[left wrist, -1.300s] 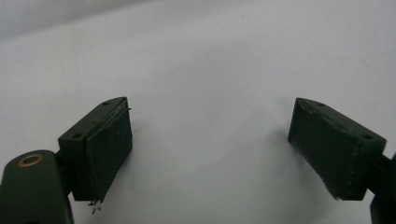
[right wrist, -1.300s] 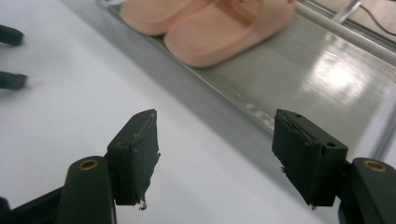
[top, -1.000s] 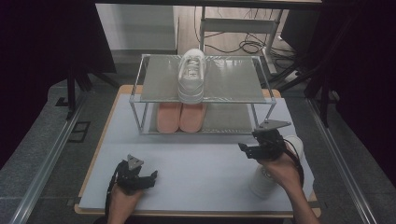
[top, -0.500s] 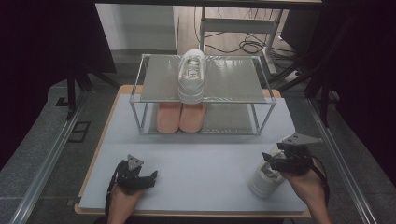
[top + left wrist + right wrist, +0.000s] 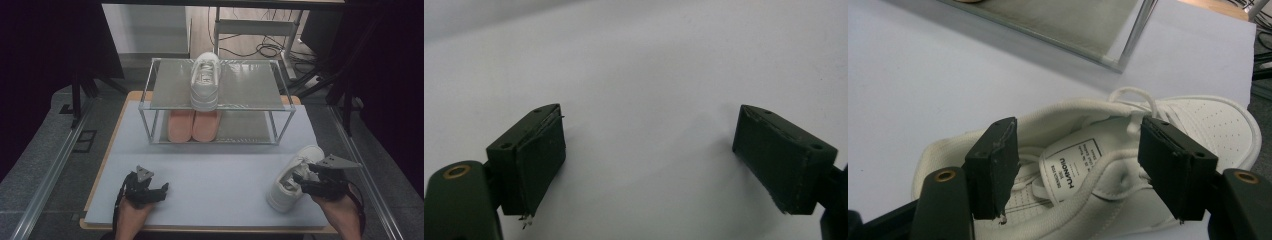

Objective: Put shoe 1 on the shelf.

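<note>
The right tool (image 5: 306, 179), jaws spread around the collar of a white lace-up leather sneaker (image 5: 292, 177) without pinching it, has swung from near the glass-and-metal shoe rack (image 5: 220, 102) out to this shoe at the near right of the pale surface (image 5: 210, 175); a grasp looks imminent. The tongue label reads roughly "HUANQIU". The left tool (image 5: 150, 190) rests spread, empty, near left.

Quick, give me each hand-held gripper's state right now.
Left hand-held gripper: open, holding nothing.
Right hand-held gripper: open over the white shoe, not gripping it.
</note>
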`<action>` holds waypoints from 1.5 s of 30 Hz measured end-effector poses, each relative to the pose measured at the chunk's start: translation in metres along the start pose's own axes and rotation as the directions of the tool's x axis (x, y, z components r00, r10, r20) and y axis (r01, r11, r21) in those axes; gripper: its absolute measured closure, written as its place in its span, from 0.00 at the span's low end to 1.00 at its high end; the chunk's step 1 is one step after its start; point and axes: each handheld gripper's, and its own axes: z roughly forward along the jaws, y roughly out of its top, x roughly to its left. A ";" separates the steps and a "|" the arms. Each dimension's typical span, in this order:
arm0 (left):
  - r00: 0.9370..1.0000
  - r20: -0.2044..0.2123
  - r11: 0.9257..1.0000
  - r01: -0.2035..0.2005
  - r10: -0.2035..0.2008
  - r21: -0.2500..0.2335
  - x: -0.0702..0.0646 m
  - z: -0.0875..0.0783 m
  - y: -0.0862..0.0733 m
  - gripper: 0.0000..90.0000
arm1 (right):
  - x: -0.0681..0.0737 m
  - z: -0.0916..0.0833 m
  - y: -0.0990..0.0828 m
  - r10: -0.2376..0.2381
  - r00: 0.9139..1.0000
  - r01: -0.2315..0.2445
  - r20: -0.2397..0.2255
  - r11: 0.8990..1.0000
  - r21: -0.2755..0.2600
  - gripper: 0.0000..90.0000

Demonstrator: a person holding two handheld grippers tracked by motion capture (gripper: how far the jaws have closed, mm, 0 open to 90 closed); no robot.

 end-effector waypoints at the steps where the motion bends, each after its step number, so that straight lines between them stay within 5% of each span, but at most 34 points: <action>1: 1.000 0.000 1.000 0.000 0.000 0.000 0.000 0.000 0.000 0.15 | 0.000 -0.001 -0.001 0.001 1.000 -0.001 0.000 1.000 -0.001 0.37; 15: 1.000 0.000 1.000 0.001 -0.001 0.000 0.000 0.000 0.000 0.15 | -0.003 -0.005 -0.017 0.046 0.999 -0.046 0.021 0.999 -0.007 0.34; 36: 1.000 0.000 1.000 0.002 -0.002 0.000 0.000 0.000 0.000 0.15 | 0.000 0.013 -0.039 0.118 0.990 -0.117 0.074 0.993 -0.014 0.35; 45: 1.000 0.000 1.000 0.001 -0.001 0.000 0.000 0.000 0.000 0.15 | 0.002 0.011 -0.041 0.182 0.978 -0.181 0.099 0.983 -0.019 0.50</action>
